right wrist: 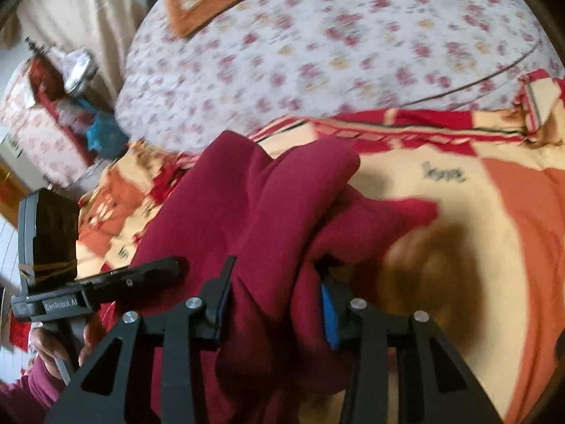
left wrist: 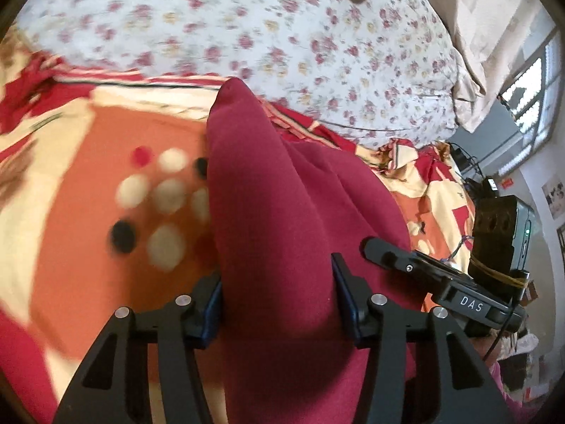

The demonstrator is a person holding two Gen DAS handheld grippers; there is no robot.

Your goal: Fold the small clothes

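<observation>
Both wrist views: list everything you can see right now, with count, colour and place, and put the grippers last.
Garment: one, dark red, bunched between both grippers above the bed.
Blanket: one, orange, cream and red with dots, spread under the garment.
Floral quilt: one, white with pink flowers, heaped behind the blanket.
Orange-bordered cloth: one, orange and cream, on top of the quilt.
Curtain: one, beige, by the window at the far right in the left wrist view.
Patterned box: one, white and red, holding clutter beside the bed.
Left gripper: black with blue pads, closed on the garment.
Right gripper: black with blue pads, closed on the garment.
</observation>
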